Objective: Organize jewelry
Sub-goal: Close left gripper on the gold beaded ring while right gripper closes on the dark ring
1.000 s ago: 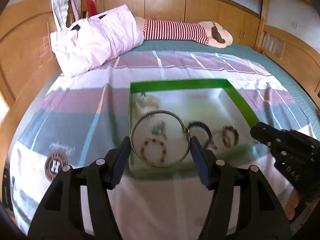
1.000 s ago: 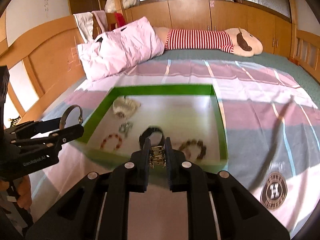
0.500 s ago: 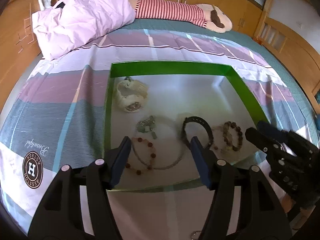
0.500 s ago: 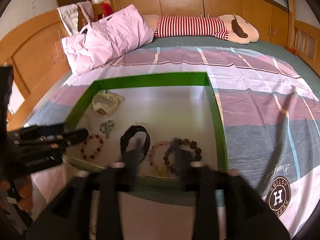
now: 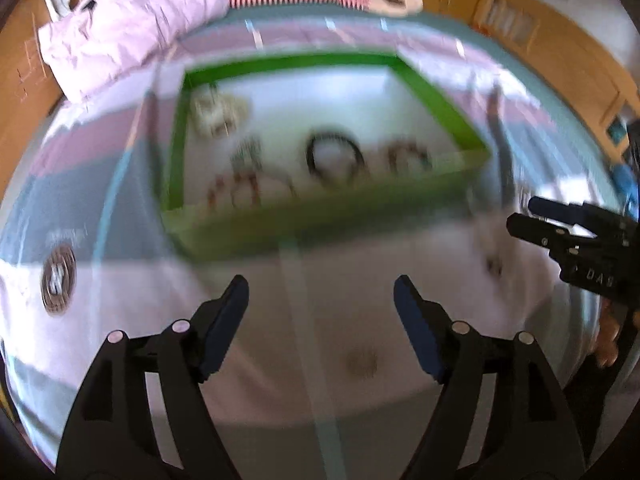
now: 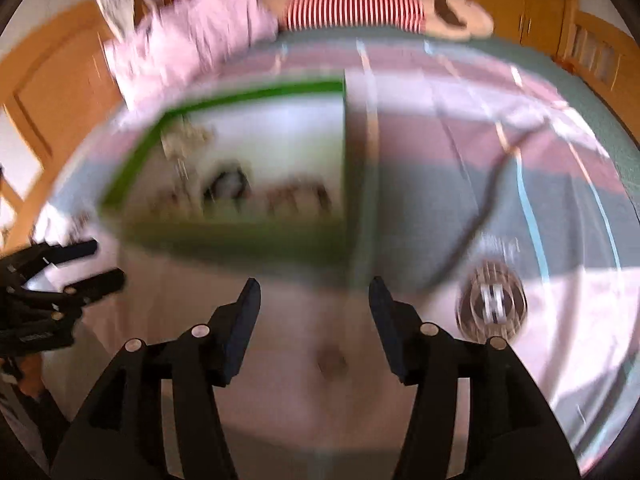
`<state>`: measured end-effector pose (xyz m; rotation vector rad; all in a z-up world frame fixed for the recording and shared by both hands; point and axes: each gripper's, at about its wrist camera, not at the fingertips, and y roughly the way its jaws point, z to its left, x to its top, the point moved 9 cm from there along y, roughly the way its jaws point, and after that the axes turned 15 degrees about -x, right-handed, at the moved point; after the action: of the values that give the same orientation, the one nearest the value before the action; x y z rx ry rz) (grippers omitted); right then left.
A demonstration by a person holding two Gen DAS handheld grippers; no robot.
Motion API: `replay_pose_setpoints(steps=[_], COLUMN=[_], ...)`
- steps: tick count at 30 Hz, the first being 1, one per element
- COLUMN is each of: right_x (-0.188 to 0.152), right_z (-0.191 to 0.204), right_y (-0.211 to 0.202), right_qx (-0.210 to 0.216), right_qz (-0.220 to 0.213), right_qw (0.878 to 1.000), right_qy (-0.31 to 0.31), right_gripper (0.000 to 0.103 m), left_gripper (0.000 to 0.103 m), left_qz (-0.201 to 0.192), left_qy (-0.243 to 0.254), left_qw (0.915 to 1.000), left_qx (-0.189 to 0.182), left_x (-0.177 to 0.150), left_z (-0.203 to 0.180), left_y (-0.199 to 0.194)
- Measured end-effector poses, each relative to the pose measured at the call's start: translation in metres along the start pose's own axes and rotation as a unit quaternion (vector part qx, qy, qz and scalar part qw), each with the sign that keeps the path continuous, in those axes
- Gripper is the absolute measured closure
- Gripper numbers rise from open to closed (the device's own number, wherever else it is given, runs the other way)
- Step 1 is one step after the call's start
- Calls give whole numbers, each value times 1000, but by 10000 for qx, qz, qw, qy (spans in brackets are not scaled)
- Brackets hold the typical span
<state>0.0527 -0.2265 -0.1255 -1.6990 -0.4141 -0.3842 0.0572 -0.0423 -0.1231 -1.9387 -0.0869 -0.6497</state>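
Your left gripper [image 5: 320,300] hangs with its jaws spread wide and nothing between the blue pads [image 5: 416,328]. Your right gripper [image 6: 314,300] is spread as well, its pads [image 6: 244,324] apart and bare. In the left wrist view the right gripper [image 5: 568,232] shows at the right edge, fingers parted; in the right wrist view the left gripper [image 6: 60,272] shows at the left edge, likewise parted. Both views are motion-blurred.

Black tongs [image 5: 321,294] with blue pads [image 5: 416,322] and silver screws.
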Motion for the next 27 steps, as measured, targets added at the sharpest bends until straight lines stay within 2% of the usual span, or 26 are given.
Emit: replay_pose_setpoints(steps=[2, 6, 9, 11, 12, 15, 20, 23, 26, 27], right_x=[-19, -38, -40, -38, -36, -31, -28, -29, -29, -28], right_z=[6, 19, 40, 55, 58, 59, 29, 16, 9, 9], right_y=[11, 27, 25, 14, 9, 0, 26, 36, 37, 36], right_qx=[-125, -94, 392, 827, 895, 733, 309, 229, 189, 168], right_qz=[275, 544, 532, 389, 276, 4, 413, 637, 636, 625], right_qw=[9993, 9971, 9961, 9937, 9931, 9938, 9981, 9977, 9978, 9979], right_qy=[-239, -518, -584, -655, -709, -837, -335, -34, 73, 76], right_gripper=[46, 46, 46, 46, 46, 46, 46, 46, 46, 46], left_gripper=[27, 25, 23, 21, 21, 21, 21, 16, 14, 14], left_qz=[305, 535, 635, 667, 686, 737, 1009, 1114, 1043, 930], left_qy=[-6, 84, 123, 55, 8, -45, 132, 223, 140, 105], left_qw=[9995, 9985, 9979, 9977, 9975, 9972, 9945, 9930, 9938, 9944], left_qx=[13, 42, 86, 140, 165, 143, 243, 313, 361, 486], left_x=[-22, -36, -42, -44, -45, -46, -55, -58, -55, -50], left_z=[-3, -9, -7, -3, -1, 2, 1, 2, 8, 12], left_y=[11, 24, 28, 30, 31, 32, 40, 43, 44, 42])
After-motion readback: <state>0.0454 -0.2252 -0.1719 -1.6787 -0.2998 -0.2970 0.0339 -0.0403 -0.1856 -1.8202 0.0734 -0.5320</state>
